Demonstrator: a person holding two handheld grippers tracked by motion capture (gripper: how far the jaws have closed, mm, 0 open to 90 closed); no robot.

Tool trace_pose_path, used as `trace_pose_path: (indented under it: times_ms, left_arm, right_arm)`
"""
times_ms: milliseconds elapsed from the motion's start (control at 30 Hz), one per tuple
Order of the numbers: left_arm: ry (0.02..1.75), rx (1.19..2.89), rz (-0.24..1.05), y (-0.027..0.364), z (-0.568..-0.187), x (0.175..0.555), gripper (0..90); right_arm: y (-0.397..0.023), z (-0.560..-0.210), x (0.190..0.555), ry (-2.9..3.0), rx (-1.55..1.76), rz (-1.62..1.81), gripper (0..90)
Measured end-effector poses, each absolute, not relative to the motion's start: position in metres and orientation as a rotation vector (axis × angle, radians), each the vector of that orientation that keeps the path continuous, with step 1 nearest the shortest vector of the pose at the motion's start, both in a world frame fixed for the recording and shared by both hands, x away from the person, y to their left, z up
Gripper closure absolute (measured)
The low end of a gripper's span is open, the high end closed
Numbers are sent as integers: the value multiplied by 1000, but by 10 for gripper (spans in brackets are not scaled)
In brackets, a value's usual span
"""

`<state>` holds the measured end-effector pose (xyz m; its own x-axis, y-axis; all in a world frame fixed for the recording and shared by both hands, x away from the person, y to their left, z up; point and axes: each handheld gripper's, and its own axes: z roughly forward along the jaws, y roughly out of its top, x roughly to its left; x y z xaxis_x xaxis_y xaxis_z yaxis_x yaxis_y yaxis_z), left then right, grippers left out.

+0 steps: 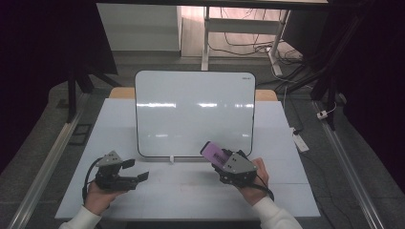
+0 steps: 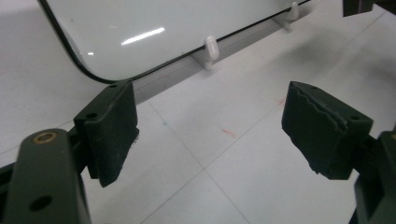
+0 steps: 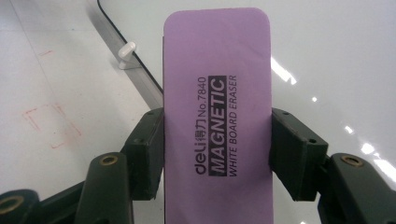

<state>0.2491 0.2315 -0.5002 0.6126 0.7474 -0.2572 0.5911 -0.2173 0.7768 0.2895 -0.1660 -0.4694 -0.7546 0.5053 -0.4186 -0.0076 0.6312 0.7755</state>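
A white board [image 1: 195, 112] with a black rim leans upright at the middle of the table, its surface blank. My right gripper [image 1: 220, 160] is shut on a purple magnetic whiteboard eraser [image 1: 213, 152], held just in front of the board's lower right corner. In the right gripper view the eraser [image 3: 217, 100] stands lengthwise between the two black pads [image 3: 148, 149], printed face toward the camera, with the board [image 3: 327, 51] behind it. My left gripper [image 1: 135, 170] rests low at the front left, open and empty. Its fingers [image 2: 112, 130] frame bare table, with the board's lower edge [image 2: 154, 28] beyond.
The white table [image 1: 119, 138] ends close behind my hands. Small white clips [image 2: 210, 49] prop the board's bottom edge. Faint red marks [image 3: 49, 123] show on the tabletop. Cables and a desk frame [image 1: 248, 38] lie on the floor beyond the table.
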Motion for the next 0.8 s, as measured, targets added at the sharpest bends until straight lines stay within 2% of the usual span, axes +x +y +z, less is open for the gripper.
trace_pose_path:
  times_ms: [800]
  left_arm:
    - [955, 1938, 168, 192, -474, 272, 203]
  right_arm:
    - [-155, -476, 284, 2225, 328, 1042, 403]
